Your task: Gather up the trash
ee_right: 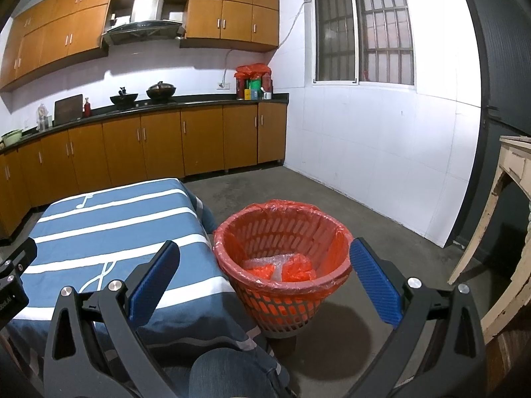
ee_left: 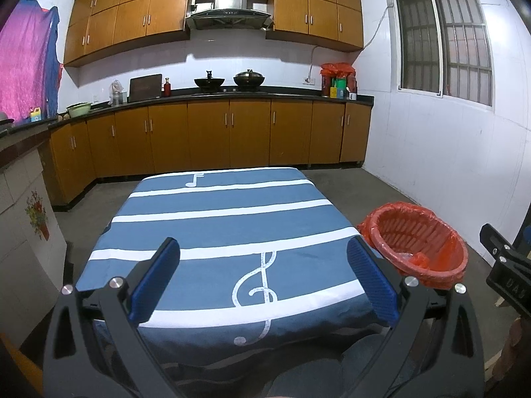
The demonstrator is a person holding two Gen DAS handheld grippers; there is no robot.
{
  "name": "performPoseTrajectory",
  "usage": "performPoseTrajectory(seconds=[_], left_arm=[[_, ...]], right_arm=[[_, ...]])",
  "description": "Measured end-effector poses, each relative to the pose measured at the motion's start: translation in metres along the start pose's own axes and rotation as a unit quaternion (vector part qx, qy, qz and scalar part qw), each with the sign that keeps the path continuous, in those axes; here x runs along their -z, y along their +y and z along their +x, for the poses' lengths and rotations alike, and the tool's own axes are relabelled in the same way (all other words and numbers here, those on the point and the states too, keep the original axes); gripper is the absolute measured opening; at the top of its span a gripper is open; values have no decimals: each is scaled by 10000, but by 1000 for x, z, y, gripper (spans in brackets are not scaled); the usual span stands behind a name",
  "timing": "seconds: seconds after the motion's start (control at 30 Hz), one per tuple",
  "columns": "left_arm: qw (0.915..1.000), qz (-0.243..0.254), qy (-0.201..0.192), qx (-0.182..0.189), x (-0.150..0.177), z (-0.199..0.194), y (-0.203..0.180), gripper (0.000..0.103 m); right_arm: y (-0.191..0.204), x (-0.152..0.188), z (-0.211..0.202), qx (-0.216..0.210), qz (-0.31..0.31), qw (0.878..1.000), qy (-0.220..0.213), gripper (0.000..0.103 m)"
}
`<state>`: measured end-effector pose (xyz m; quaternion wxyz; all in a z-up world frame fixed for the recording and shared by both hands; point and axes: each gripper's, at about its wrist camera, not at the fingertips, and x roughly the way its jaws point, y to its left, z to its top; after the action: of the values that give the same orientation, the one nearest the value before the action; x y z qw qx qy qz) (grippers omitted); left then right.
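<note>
A red mesh wastebasket [ee_right: 282, 265] lined with a red plastic bag stands on the floor right of the table; clear bubble wrap and a red crumpled bag [ee_right: 282, 267] lie inside it. In the left wrist view the same wastebasket [ee_left: 416, 243] shows at the right. A table under a blue cloth with white stripes and music notes [ee_left: 219, 232] has nothing on it. My left gripper [ee_left: 264, 277] hangs open over the table's near edge, holding nothing. My right gripper [ee_right: 265, 282] is open in front of the wastebasket, nothing between its blue pads.
Brown kitchen cabinets and a black counter [ee_left: 232, 94] with woks, bottles and bowls run along the far wall. A worn pale wooden table [ee_right: 511, 205] stands at the right. A person's knee in jeans [ee_right: 229, 374] is at the bottom. Bare concrete floor [ee_right: 365, 205] surrounds the basket.
</note>
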<state>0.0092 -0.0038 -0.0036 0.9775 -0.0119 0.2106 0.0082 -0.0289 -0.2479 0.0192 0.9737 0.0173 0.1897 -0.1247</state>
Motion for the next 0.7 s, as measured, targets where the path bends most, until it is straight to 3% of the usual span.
performPoseTrajectory(seconds=[0.7], left_arm=[[10000,-18,-29,81,1,-7,-3,99]], right_arm=[[-7,1,-6,19,126,9999,3,101]])
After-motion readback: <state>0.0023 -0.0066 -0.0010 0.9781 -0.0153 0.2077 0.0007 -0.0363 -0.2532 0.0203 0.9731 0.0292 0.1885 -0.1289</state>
